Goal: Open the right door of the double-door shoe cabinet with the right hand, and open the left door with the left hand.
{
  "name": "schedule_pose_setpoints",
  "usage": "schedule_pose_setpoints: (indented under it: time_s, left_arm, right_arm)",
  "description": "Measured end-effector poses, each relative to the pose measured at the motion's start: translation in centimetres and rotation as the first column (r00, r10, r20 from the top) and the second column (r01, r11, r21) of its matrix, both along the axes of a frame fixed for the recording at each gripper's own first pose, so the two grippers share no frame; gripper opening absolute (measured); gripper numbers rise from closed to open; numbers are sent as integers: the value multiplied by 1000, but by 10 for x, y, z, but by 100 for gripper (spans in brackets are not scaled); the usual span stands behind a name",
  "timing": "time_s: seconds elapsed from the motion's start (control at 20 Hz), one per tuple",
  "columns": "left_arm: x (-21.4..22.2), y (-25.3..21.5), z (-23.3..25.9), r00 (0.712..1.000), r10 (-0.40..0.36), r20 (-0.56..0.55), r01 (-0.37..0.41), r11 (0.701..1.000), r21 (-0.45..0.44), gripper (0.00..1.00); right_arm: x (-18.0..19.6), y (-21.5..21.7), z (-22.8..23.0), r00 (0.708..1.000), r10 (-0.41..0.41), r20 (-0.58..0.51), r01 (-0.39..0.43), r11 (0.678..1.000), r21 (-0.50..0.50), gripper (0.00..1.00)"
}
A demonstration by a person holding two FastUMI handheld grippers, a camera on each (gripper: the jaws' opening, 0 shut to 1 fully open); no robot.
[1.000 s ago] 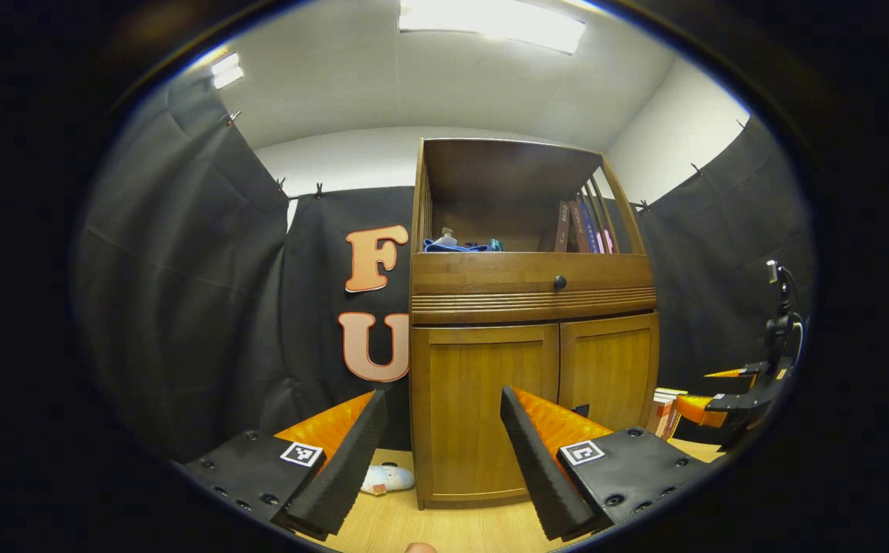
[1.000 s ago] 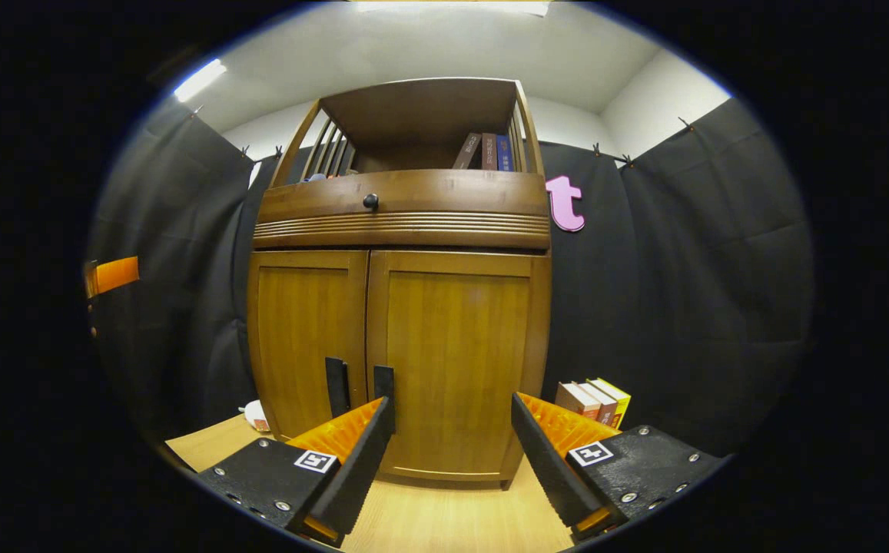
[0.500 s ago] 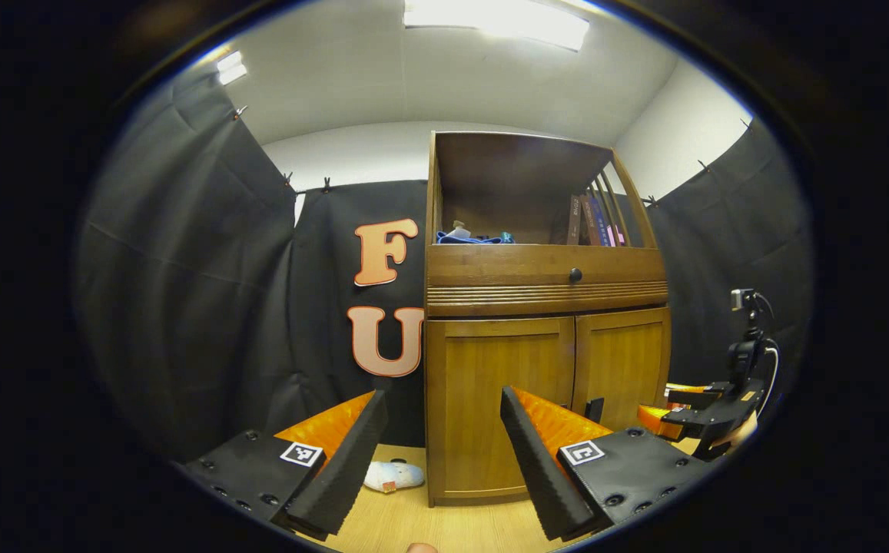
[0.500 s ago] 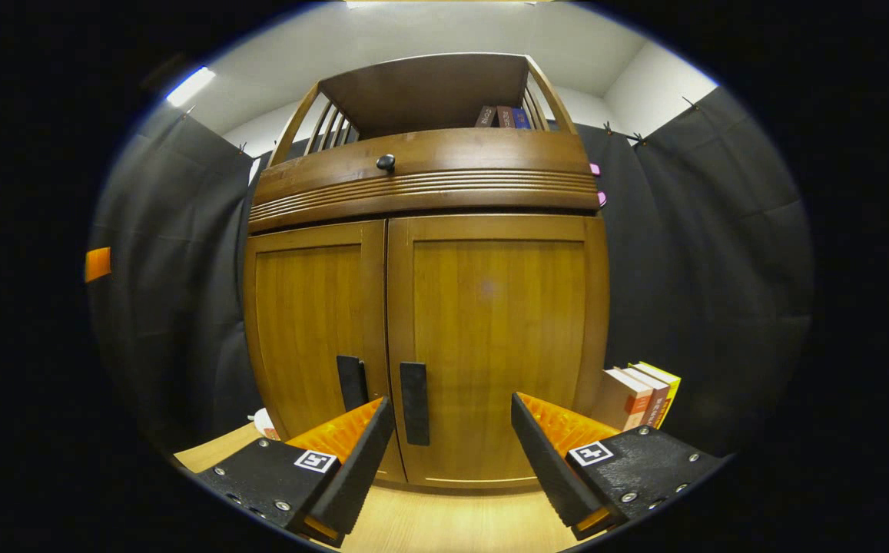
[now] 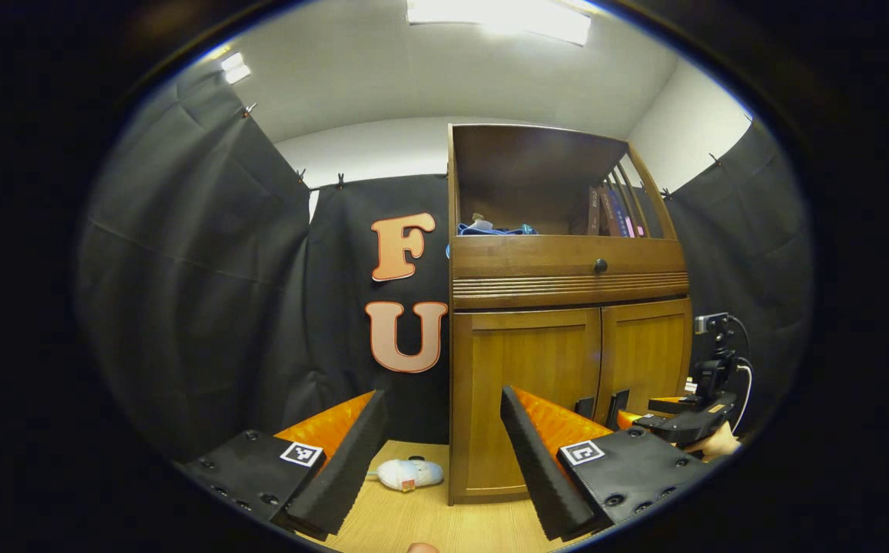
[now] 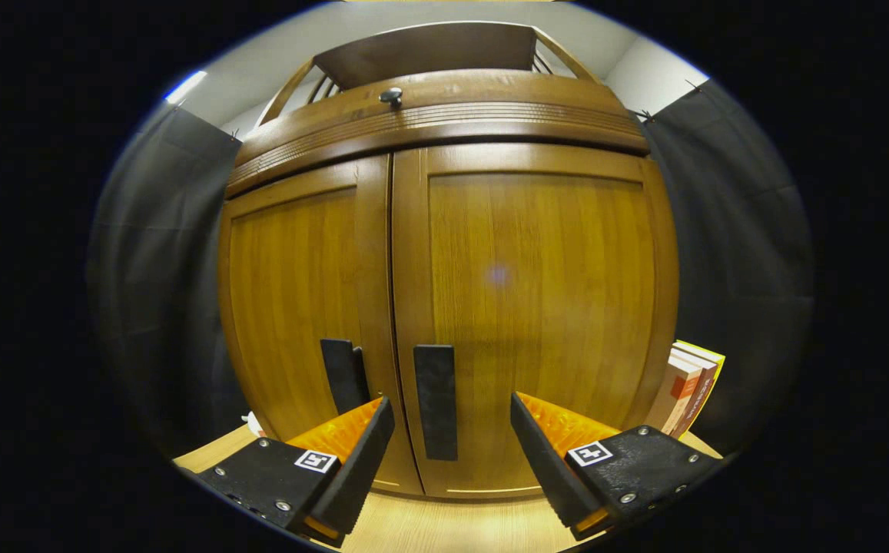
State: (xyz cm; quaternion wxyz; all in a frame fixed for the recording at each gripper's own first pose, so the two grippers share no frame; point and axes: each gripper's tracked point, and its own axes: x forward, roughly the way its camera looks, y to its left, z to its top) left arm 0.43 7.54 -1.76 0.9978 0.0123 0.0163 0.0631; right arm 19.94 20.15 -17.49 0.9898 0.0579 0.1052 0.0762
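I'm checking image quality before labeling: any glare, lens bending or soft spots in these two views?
Left gripper view: the ceiling light is blown out to white, and the cabinet stays sharp. Right gripper view: the fisheye bows the right door outward, with a faint pale flare spot at its middle.

Your left gripper [image 5: 444, 461] hangs wide open, well back from the shoe cabinet [image 5: 567, 322]. Both doors are closed. Your right gripper [image 5: 644, 411] sits just before the right door's handle [image 5: 616, 405]. A white plush toy [image 5: 409, 474] lies on the floor beside the cabinet's left side.
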Motion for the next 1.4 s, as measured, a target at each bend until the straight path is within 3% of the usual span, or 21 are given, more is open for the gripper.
schedule_pose_setpoints:
  time_s: [0.1, 0.15, 0.2, 0.25, 0.4, 0.5, 0.8, 0.95, 1.0, 1.1, 1.4]
  left_arm:
    - [0, 2, -1, 1000, 4, 1, -4, 1000, 1, 96]
    - [1, 4, -2, 1000, 12, 3, -12, 1000, -1, 97]
    - [1, 5, -2, 1000, 20, 3, -20, 1000, -1, 96]
    - [2, 6, -3, 1000, 25, 2, -25, 1000, 0, 94]
    - [1, 9, -6, 999, 41, -5, -41, 999, 8, 97]
    - [1, 8, -5, 999, 44, -1, -43, 999, 7, 96]
    - [1, 8, -4, 999, 47, -2, -47, 999, 5, 96]
    - [-1, 8, -5, 999, 42, -11, -42, 999, -3, 96]
    - [-1, 7, -4, 999, 41, -12, -41, 999, -4, 96]
    - [-1, 8, -4, 999, 43, -10, -43, 999, -3, 96]
    - [-3, 8, -1, 999, 44, -1, -44, 999, 6, 96]
  right_arm:
    - [12, 4, -10, 1000, -4, -7, 4, 1000, 3, 93]
    - [16, 7, -15, 1000, -2, -17, 2, 1000, 5, 98]
    - [20, 10, -21, 1000, 1, -30, -1, 1000, 5, 88]
    - [24, 12, -24, 999, 2, -35, -2, 1000, 3, 92]
    - [31, 15, -29, 999, -6, -33, 6, 1000, 3, 64]
    - [34, 17, -33, 999, -7, -48, 8, 1000, 16, 53]
    - [36, 18, -34, 999, -7, -51, 8, 999, 32, 36]
    - [30, 17, -33, 999, 3, -51, -1, 1000, 25, 33]
    - [27, 17, -32, 999, 9, -53, -8, 1000, 22, 36]
    - [19, 16, -32, 998, 23, -58, -21, 1000, 22, 29]
    - [-14, 6, -27, 997, 54, -52, -53, 998, 20, 28]
